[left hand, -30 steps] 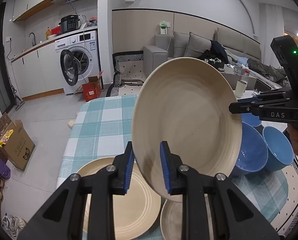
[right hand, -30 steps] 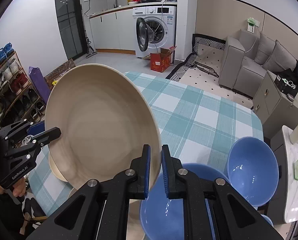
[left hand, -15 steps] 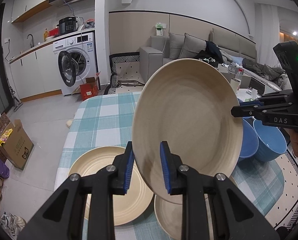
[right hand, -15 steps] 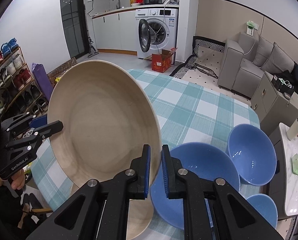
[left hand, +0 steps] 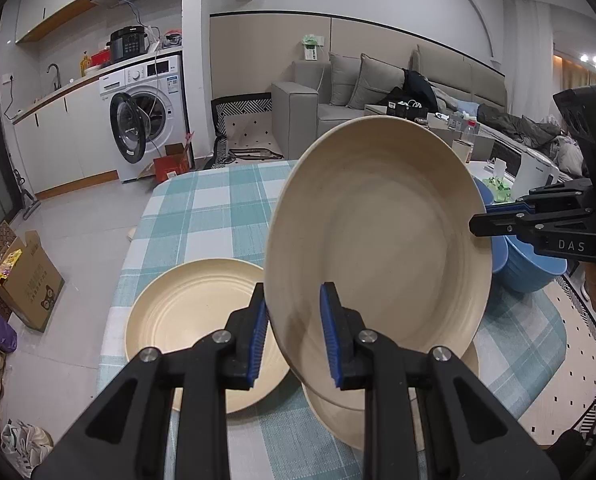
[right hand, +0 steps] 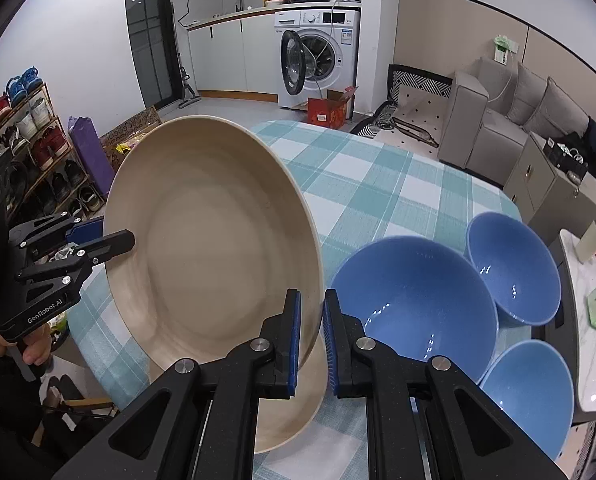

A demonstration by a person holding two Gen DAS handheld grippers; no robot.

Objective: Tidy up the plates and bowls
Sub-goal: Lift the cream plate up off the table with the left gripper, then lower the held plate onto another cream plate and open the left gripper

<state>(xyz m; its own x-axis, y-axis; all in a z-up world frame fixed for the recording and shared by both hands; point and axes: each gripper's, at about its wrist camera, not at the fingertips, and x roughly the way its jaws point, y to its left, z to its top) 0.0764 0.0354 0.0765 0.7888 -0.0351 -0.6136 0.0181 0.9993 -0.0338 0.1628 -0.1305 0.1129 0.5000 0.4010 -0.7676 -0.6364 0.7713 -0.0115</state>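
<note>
Both clamped on opposite rim edges of tilted beige plate (left hand: 378, 240), left tool (left hand: 293, 332) and right tool (right hand: 310, 332), directly above the lone plate (left hand: 394, 412) on the surface (right hand: 378, 184).

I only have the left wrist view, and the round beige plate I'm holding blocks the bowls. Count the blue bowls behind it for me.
Observer: Three round blue bowls stand on the checked tablecloth: a large blue bowl next to the plate, a smaller far bowl and a smaller near bowl. None is nested in another.
Operator: Now report the right gripper's hold.
Observer: The right gripper is shut on the round beige plate, with the plate's rim pinched between its blue pads, on the side facing the large bowl.
</note>
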